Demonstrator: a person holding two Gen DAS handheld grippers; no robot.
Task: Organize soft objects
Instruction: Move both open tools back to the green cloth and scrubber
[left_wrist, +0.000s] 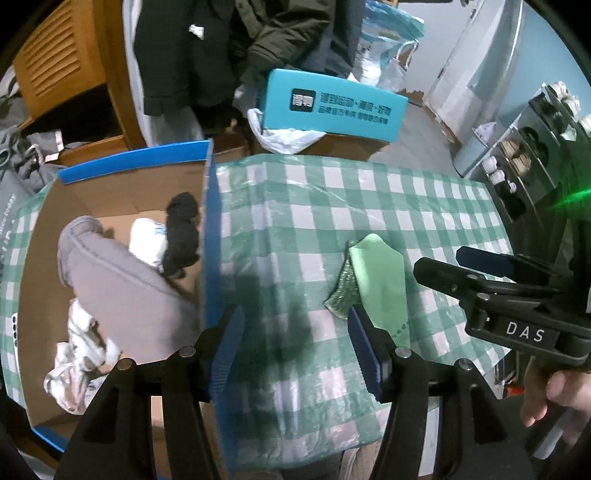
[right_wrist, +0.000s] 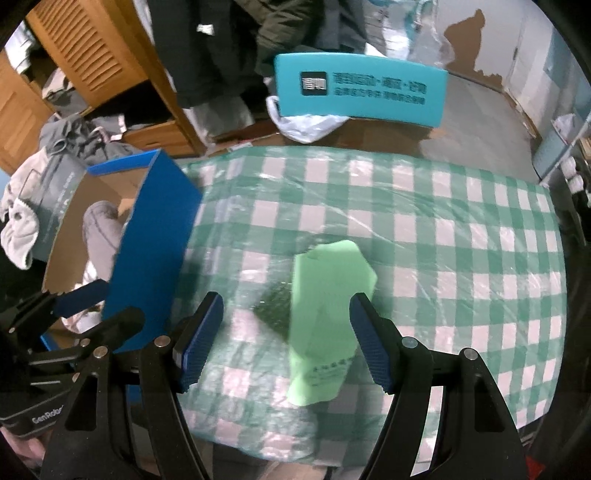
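A light green soft pack (right_wrist: 325, 314) lies on the green checked tablecloth (right_wrist: 443, 229), with a dark green sparkly cloth (right_wrist: 275, 304) partly under its left side. My right gripper (right_wrist: 286, 339) is open, its jaws on either side of the pack, just above it. In the left wrist view the pack (left_wrist: 380, 280) and sparkly cloth (left_wrist: 343, 295) lie at the right. My left gripper (left_wrist: 295, 350) is open and empty beside the blue-walled cardboard box (left_wrist: 210, 240), which holds a grey garment (left_wrist: 122, 291), a black cloth (left_wrist: 181, 232) and white items (left_wrist: 147, 240).
A teal box (right_wrist: 358, 88) with a white plastic bag (right_wrist: 306, 125) stands beyond the table's far edge. Dark jackets (left_wrist: 221, 44) hang behind. A wooden cabinet (right_wrist: 85, 55) stands at the left. A shoe rack (left_wrist: 532, 147) stands at the right.
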